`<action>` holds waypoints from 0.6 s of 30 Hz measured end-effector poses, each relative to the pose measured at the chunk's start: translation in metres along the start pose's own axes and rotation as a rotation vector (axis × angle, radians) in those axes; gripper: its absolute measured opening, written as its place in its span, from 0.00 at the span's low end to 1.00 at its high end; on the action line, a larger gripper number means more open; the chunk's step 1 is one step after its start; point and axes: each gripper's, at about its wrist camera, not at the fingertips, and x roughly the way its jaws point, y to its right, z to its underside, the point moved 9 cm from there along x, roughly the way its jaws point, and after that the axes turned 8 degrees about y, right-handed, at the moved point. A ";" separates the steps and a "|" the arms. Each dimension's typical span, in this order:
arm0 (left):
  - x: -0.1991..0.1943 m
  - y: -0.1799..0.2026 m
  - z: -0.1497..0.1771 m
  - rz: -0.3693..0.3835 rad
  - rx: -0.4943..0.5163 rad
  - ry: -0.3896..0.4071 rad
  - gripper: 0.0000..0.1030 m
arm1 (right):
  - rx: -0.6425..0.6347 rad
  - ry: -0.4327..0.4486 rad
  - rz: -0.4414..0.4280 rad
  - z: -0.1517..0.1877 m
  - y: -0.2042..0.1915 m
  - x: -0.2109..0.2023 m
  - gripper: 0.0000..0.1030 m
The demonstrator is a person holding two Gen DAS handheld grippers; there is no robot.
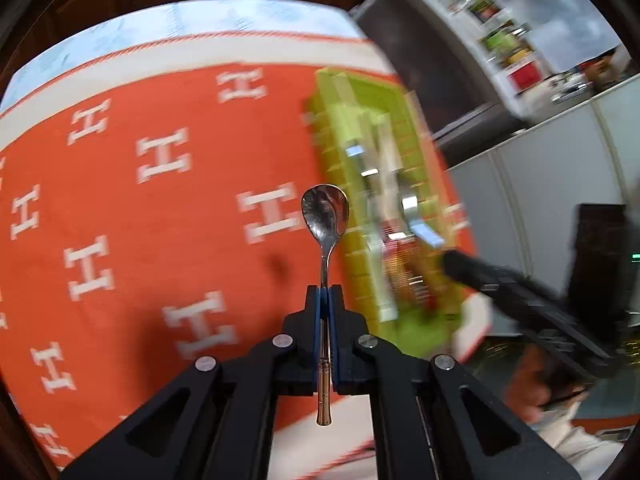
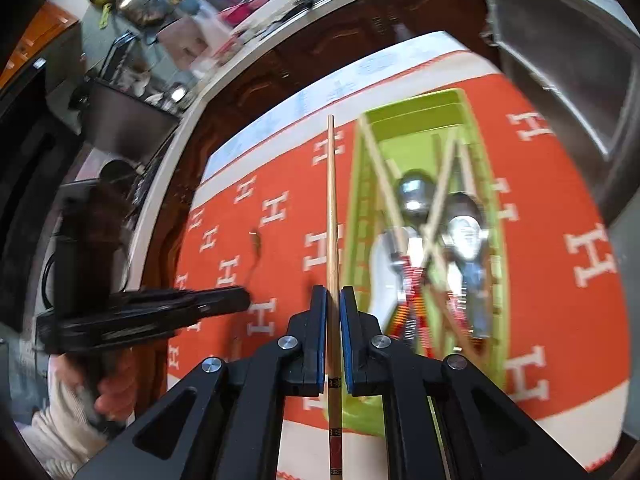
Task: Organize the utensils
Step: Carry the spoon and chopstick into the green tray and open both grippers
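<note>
My left gripper [image 1: 325,292] is shut on a metal spoon [image 1: 325,212], pinched at the handle with the bowl pointing away, above the orange cloth. It also shows in the right wrist view as the left gripper [image 2: 244,300], with the blurred spoon [image 2: 256,246] beyond its tip. My right gripper [image 2: 332,292] is shut on a long wooden chopstick [image 2: 331,200], just left of a green utensil tray [image 2: 498,264]. Spoons [image 2: 416,196] and crossed chopsticks [image 2: 440,200] lie in the tray. In the left wrist view the tray [image 1: 332,92] lies right of the spoon, with the right gripper [image 1: 450,260] over its near end.
An orange cloth with white H shapes [image 1: 160,200] covers the table, and has a small dark stain [image 1: 276,266]. Dark wooden cabinets [image 2: 360,28] stand behind it. A counter with metal pots [image 2: 144,0] is at the far left. A hand [image 2: 116,388] holds the left gripper.
</note>
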 end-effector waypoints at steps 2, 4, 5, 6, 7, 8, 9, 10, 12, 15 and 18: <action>0.004 0.023 -0.006 0.019 0.000 0.026 0.01 | 0.015 0.012 0.052 -0.005 0.017 -0.006 0.06; 0.010 0.036 -0.016 0.018 -0.005 0.051 0.01 | 0.021 0.020 0.084 -0.010 0.027 -0.009 0.06; 0.015 0.042 -0.019 0.016 -0.014 0.058 0.01 | 0.022 0.023 0.102 -0.015 0.033 -0.009 0.06; 0.023 0.047 -0.024 0.014 -0.030 0.067 0.01 | 0.020 0.025 0.127 -0.018 0.040 -0.009 0.06; 0.029 0.050 -0.028 0.012 -0.042 0.070 0.01 | 0.020 0.027 0.146 -0.022 0.044 -0.007 0.06; 0.035 0.052 -0.030 0.008 -0.053 0.074 0.01 | 0.019 0.031 0.172 -0.026 0.051 -0.006 0.06; 0.044 0.054 -0.035 0.001 -0.067 0.079 0.02 | 0.017 0.032 0.189 -0.029 0.055 -0.003 0.07; 0.050 0.053 -0.037 -0.010 -0.075 0.085 0.02 | 0.008 0.025 0.212 -0.031 0.060 0.001 0.07; 0.064 0.050 -0.037 -0.041 -0.086 0.082 0.09 | -0.013 0.009 0.239 -0.034 0.066 0.007 0.09; 0.078 0.046 -0.041 -0.050 -0.092 0.071 0.32 | -0.039 -0.001 0.238 -0.036 0.065 0.018 0.20; 0.068 0.047 -0.039 -0.064 -0.061 0.099 0.47 | -0.059 -0.008 0.226 -0.037 0.061 0.027 0.23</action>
